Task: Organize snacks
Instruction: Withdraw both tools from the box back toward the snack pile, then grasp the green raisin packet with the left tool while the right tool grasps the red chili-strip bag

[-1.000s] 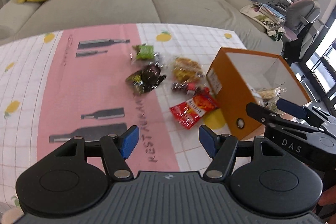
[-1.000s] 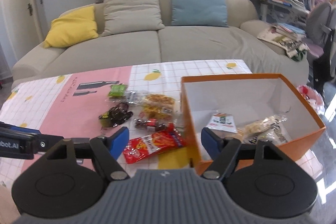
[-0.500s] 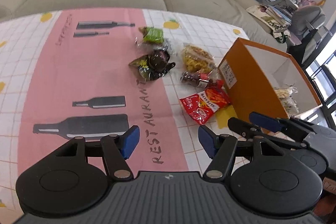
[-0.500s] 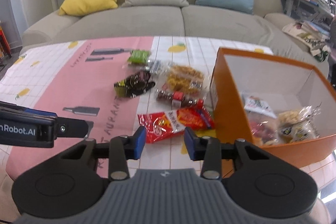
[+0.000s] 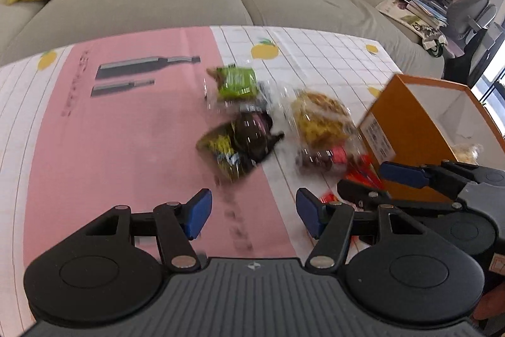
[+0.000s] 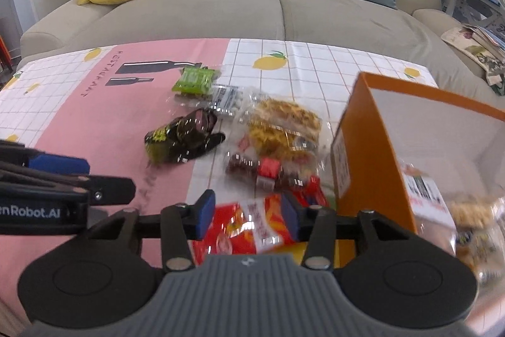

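Where the counter (image 6: pixel 331 65) carries its glossy oilcloth of pink panel and white lemon-print grid, the snacks lie clustered at frame centre in the right wrist view.

- Red crinkled foil packet (image 6: pixel 252 229): lower centre, between the blue pads of the right hand-held gripper (image 6: pixel 247 212), whose jaws stand partly apart around it; contact cannot be told.
- Small dark-and-red wrapped sweets (image 6: pixel 262 169): just above it.
- Clear bag of yellow fried pieces (image 6: pixel 284 122): centre.
- Dark shiny pouch with yellow print (image 6: pixel 183 138): left of centre.
- Flat green packet (image 6: pixel 195 79): upper centre.
- Orange cardboard box (image 6: pixel 372 153), white inside: right, holding packets.
- Left hand-held gripper (image 5: pixel 254 212): jaws wide, empty, above the pink panel.
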